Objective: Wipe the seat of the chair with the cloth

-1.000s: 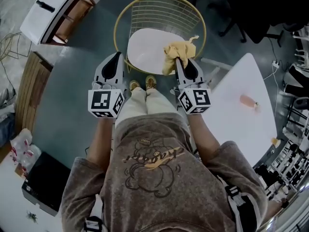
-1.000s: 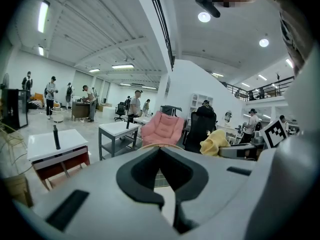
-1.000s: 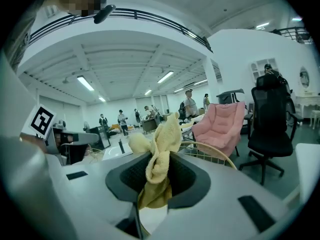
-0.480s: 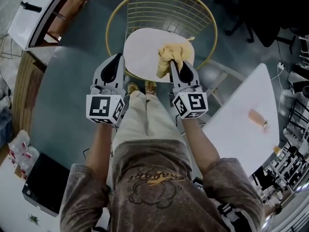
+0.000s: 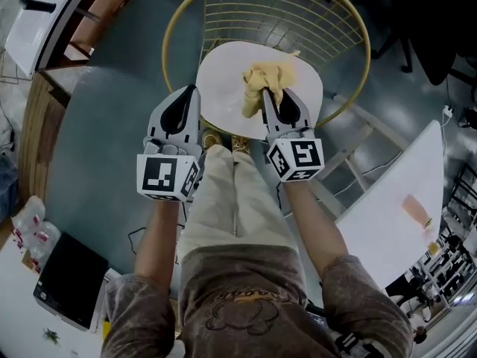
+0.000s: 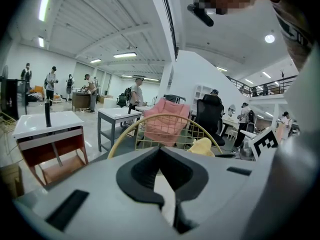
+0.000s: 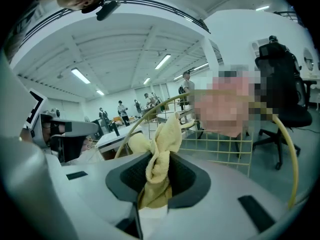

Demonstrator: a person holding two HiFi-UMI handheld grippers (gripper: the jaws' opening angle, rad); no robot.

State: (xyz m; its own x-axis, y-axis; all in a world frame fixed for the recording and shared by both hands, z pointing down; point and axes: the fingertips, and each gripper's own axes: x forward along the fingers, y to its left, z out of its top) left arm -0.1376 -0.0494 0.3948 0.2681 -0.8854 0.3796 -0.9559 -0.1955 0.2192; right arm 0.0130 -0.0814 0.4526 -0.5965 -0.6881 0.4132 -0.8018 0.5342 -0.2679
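Yellow cloth [image 5: 264, 80] lay bunched over the white chair seat [image 5: 223, 88], clamped between the right gripper's [image 5: 270, 95] 2 jaws, while the left gripper [image 5: 191, 92] hovered at that seat's left edge, jaws together, empty.

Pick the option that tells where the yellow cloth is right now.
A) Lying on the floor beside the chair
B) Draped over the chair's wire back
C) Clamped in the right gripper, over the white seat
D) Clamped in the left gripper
C: the right gripper view shows the yellow cloth pinched between the jaws of the right gripper, and the head view places it over the white seat; the left gripper holds nothing.
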